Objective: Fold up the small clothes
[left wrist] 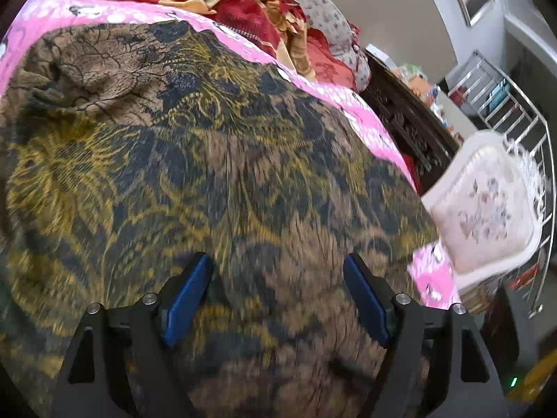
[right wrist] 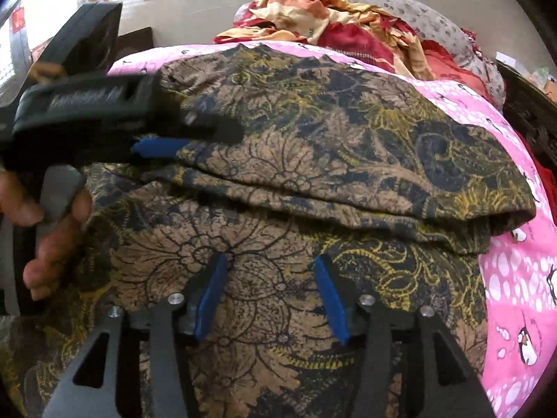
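Garment: the brown, black and mustard floral-print cotton garment [right wrist: 313, 160] lay spread over the pink penguin-print bed sheet [right wrist: 515, 278], one layer already turned over so that a rolled fold edge ran across its middle.

Left hand-held gripper [left wrist: 278, 296]: my blue-padded fingers [left wrist: 188, 299] stood wide apart above the cloth, holding nothing; in the right wrist view the same tool reached in over the upper left of the fold.

Right hand-held gripper [right wrist: 271, 296]: its jaws were also parted, poised over the near single layer, nothing between them.

Step in hand, as I judged it: taking hold of the near edge for the next fold.

Technique: I judged it best to pinch both near corners level, catching every layer, and to carry them over together so the edges met squarely.

Risk: thin cloth may slip or bunch if only the top layer is caught.

Background: a heap of red and cream fabric [left wrist: 243, 3] lay beyond, clear of the work.
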`<state>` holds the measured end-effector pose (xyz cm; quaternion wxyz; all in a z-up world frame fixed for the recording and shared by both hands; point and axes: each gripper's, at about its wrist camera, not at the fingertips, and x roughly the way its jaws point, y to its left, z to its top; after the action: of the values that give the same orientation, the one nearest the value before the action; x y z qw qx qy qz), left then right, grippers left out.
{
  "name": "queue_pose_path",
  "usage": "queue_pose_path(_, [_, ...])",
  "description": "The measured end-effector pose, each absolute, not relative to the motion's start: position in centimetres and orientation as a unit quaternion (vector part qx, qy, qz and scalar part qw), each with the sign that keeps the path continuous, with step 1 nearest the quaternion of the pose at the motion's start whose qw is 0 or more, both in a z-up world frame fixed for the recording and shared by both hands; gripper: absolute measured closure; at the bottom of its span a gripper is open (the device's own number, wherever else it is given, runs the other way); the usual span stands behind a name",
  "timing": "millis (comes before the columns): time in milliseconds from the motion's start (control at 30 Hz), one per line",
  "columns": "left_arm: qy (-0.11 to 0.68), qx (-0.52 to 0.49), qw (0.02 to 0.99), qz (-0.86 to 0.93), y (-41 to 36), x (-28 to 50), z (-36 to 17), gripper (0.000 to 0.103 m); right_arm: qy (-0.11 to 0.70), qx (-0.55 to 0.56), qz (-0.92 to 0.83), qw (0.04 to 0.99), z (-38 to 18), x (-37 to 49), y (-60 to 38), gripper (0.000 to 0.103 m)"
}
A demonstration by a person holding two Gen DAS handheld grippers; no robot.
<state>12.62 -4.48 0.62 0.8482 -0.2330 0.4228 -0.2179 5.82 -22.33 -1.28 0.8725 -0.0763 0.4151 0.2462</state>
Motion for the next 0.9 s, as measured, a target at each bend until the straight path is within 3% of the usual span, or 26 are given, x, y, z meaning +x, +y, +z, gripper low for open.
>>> queue_pose_path(100, [0.419, -0.278, 0.837, -0.216, -3.9, 13.6, 0.3, 0.045, 0.417, -0.065, 0.244, 0.873, -1.6, 6.2, -22.4, 0.043])
queue_pose_path(133, [0.416, -0.287, 0.835, -0.217, -3.8, 13.6, 0.4, 0.058, 0.419, -0.058, 0.246, 0.872, -1.6, 6.4, -22.5, 0.043])
queue_pose_path(167, [0.415, -0.291, 0.835, -0.215, -3.8, 13.6, 0.5, 0.087, 0.421, -0.052, 0.248, 0.871, -1.7, 6.6, -22.5, 0.042])
queue_pose_path(200, [0.421, -0.284, 0.838, -0.202, -3.9, 13.7, 0.5, 0.103, 0.422, -0.048, 0.249, 0.87, -1.9, 7.0, -22.2, 0.042])
queue_pose_path(333, [0.413, -0.262, 0.858, -0.156, -4.1, 12.8, 1.7, 0.103, 0.422, -0.05, 0.248, 0.87, -2.0, 6.9, -22.2, 0.042])
queue_pose_path(633, [0.299, -0.183, 0.921, -0.167, -0.1, 7.0, 12.4, 0.103, 0.423, -0.049, 0.246, 0.87, -2.4, 6.9, -22.0, 0.04])
queue_pose_path(733, [0.315, -0.172, 0.926, -0.116, 3.5, 7.0, 11.2, 0.103, 0.425, -0.046, 0.246, 0.87, -2.5, 7.0, -22.0, 0.038])
queue_pose_path(900, [0.396, -0.16, 0.903, -0.036, 7.0, 8.5, 4.3, 0.103, 0.427, -0.043, 0.243, 0.87, -2.7, 7.4, -22.1, 0.035])
